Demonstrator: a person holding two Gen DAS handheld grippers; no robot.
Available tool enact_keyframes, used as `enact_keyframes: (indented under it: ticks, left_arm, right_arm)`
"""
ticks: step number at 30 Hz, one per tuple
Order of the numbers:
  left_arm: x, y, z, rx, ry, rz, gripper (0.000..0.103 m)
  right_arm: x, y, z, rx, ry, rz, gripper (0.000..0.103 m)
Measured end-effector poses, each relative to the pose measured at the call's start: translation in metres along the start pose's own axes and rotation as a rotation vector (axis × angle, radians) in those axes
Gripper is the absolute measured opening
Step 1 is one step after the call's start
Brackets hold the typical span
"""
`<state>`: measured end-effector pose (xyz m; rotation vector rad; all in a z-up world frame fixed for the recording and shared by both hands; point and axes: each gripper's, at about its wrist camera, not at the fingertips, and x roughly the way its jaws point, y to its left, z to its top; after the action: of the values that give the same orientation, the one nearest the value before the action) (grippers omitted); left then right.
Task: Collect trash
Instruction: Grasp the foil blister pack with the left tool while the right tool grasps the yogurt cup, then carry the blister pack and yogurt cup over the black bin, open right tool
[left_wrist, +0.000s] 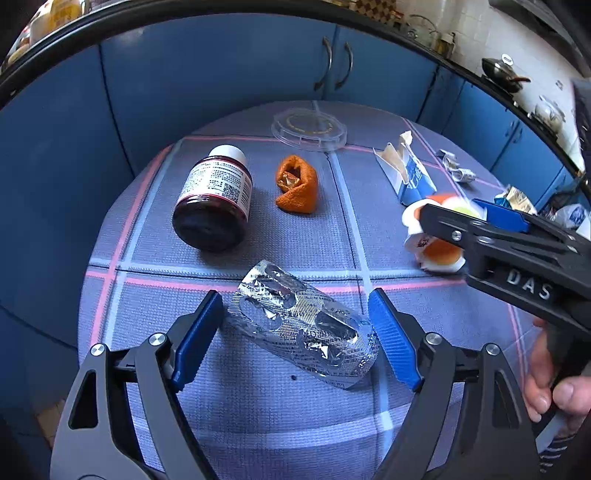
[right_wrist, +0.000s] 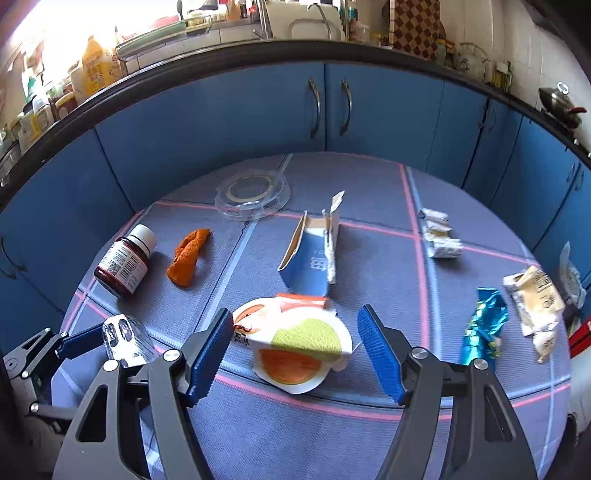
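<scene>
Silver blister pack lies flat on the surface, between the blue pads of the left tool. Left tool spread wide, its pads either side of the pack with a small gap on each side, gripping nothing. Same pack shows at lower left of the right wrist view, with the left tool beside it.

Crushed white cup with orange and green print lies on its side between the pads of the right tool. Right tool also wide; its left pad looks about touching the cup rim, right pad apart. In the left wrist view the right tool reaches in from the right over that cup.

Further out on the checked surface: dark brown bottle with white cap on its side, orange peel just right of it, clear plastic lid at the far edge, torn blue-white carton beyond the cup. Right side: crumpled white wrappers, blue foil wrapper, beige wrapper. Blue cabinets behind.
</scene>
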<state>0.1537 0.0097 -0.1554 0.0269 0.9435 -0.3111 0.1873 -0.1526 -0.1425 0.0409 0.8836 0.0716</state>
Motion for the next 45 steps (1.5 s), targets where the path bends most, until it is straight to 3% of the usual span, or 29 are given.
enact_keyframes:
  ticks: [5, 9, 12, 13, 16, 20, 25, 31, 45]
  left_arm:
    - [-0.001, 0.009, -0.001, -0.001, -0.012, 0.032, 0.082]
    - [0.000, 0.014, 0.000, -0.016, -0.006, 0.020, 0.073]
    - [-0.001, 0.015, -0.001, -0.031, -0.013, 0.015, 0.063]
    - [-0.002, 0.016, -0.001, -0.038, -0.016, 0.015, 0.059]
    - [-0.003, 0.017, -0.001, -0.058, -0.012, -0.001, 0.051]
    - [-0.008, 0.015, -0.003, -0.074, -0.012, -0.003, 0.047]
    - [-0.017, 0.004, -0.006, -0.061, -0.015, -0.014, 0.034]
    - [-0.034, -0.019, -0.006, -0.033, -0.044, -0.038, 0.028]
    - [-0.069, -0.098, 0.005, 0.091, -0.120, -0.077, 0.027]
  right_arm:
    - [0.010, 0.008, -0.003, -0.024, 0.017, -0.006, 0.074]
    - [0.015, 0.009, -0.009, -0.034, 0.031, -0.001, 0.071]
    - [0.016, 0.009, -0.012, -0.040, 0.054, 0.027, 0.027]
    - [0.014, 0.008, -0.014, -0.044, 0.050, 0.040, 0.020]
    - [0.007, 0.006, -0.018, -0.035, 0.046, 0.084, 0.010]
    - [-0.010, 0.003, -0.026, -0.036, 0.030, 0.098, 0.009]
    - [-0.035, -0.006, -0.039, -0.030, 0.018, 0.088, 0.009]
    - [-0.064, -0.024, -0.051, -0.018, -0.010, 0.052, 0.009]
    - [-0.128, -0.085, -0.075, 0.054, -0.099, -0.025, 0.009]
